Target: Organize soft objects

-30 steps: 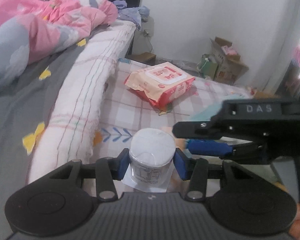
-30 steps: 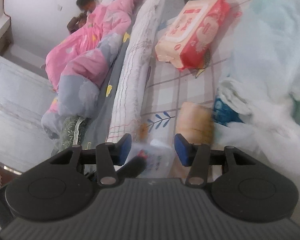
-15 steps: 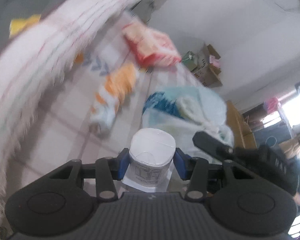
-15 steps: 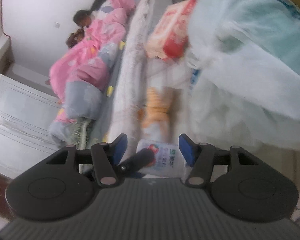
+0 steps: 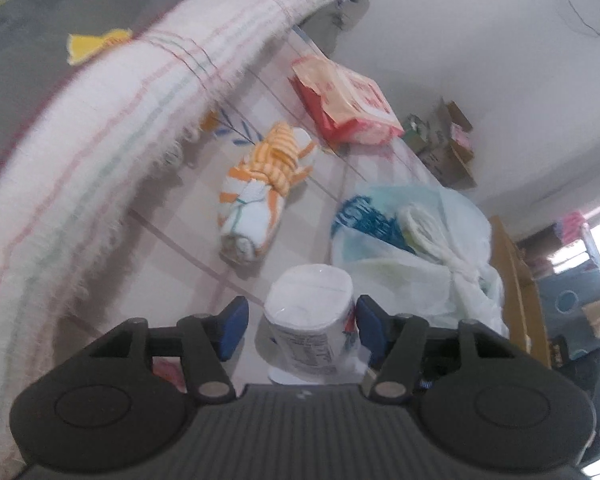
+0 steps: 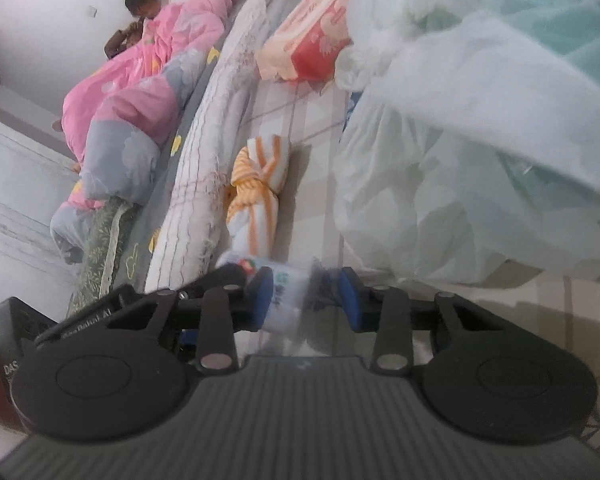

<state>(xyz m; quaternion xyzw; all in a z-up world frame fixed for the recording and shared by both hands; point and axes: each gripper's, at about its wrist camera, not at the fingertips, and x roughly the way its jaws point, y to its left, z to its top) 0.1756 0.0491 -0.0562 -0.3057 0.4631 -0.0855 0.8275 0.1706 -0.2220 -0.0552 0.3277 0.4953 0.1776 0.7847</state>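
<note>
Right now the left gripper (image 5: 298, 328) is spreading, its blue pads standing clear on both sides of a white roll pack (image 5: 310, 320) that sits between them on the checked bedsheet (image 5: 188, 216); a gap shows at the left pad, while the right pad is just beside the wrapper. From the pack, a rolled orange-striped towel (image 5: 260, 192) lies at about 11 o'clock, a red-and-cream wipes pack (image 5: 344, 104) farther off near 12 o'clock, and a pale plastic bag (image 5: 412, 248) at 1 o'clock, just beside the pack. In the right wrist view the right gripper (image 6: 304, 302) is closing, with the same white pack (image 6: 288, 300) blurred between its pads; its left pad looks to be against the wrapper, and whether the right pad touches I cannot tell. The striped towel (image 6: 256, 184) lies at 11 o'clock from it, beside a long pale bolster (image 6: 216, 128), and the plastic bag (image 6: 460, 160) fills the 1 o'clock side
</note>
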